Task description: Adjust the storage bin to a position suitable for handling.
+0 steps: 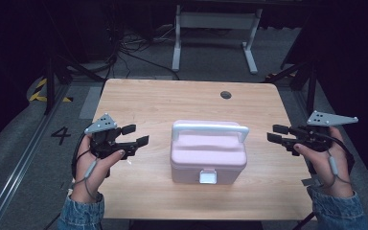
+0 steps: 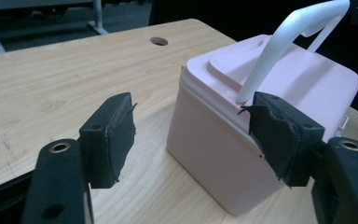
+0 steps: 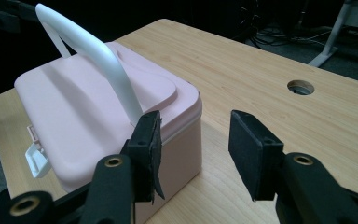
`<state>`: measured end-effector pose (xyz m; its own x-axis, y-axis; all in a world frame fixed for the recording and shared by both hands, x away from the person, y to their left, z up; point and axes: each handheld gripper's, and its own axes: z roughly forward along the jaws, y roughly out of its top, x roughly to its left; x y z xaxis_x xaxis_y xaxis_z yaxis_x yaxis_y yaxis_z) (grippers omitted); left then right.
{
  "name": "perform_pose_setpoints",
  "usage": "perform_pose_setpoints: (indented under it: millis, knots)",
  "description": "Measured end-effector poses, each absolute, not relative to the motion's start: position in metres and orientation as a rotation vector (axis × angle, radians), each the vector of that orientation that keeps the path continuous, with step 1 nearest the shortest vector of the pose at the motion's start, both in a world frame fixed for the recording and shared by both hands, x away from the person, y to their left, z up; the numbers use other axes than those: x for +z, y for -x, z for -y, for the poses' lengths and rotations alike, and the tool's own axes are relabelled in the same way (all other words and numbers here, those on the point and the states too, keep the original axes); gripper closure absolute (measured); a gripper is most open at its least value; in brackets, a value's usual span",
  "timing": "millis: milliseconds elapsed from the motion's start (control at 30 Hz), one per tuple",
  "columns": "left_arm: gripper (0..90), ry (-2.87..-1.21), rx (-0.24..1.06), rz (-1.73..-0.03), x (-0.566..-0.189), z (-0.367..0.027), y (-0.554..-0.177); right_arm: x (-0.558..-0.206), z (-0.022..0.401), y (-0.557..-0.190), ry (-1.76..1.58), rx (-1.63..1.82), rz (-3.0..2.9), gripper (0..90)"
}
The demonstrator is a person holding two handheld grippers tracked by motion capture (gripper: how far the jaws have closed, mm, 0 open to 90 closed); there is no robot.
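Observation:
A pink lidded box [image 1: 208,155] with a raised white handle [image 1: 210,128] and a white front latch [image 1: 207,177] stands mid-table. My left gripper [image 1: 135,134] hovers open to the box's left, pointing at it, nothing between its jaws. My right gripper [image 1: 275,133] is open on the box's right side, also aimed at it. In the left gripper view the box [image 2: 242,140] lies just beyond the gripper [image 2: 193,137], behind its right jaw. The right gripper view shows the box [image 3: 98,116] and its handle [image 3: 102,56] to the left of the gripper [image 3: 200,154].
The wooden table [image 1: 163,103] has a round cable hole [image 1: 225,95] at the far right. Bare tabletop surrounds the box. A white desk frame [image 1: 215,28] and cables lie on the floor beyond the far edge.

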<state>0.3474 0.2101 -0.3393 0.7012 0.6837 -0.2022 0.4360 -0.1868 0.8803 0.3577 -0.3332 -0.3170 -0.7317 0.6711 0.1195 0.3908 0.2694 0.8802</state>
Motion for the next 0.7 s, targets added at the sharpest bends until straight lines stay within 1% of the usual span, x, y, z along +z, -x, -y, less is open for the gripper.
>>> perform_pose_setpoints:
  millis: [400,700]
  knots:
    - [29.8,-1.838,0.305,-0.764,-0.331,-0.187,-0.353,-0.32,0.339,-0.351,-1.004,1.434,-2.253,54.6]
    - [30.8,-1.847,0.26,-0.671,-0.33,-0.163,-0.366,-0.322,0.347,-0.343,-1.032,1.418,-2.235,54.0]
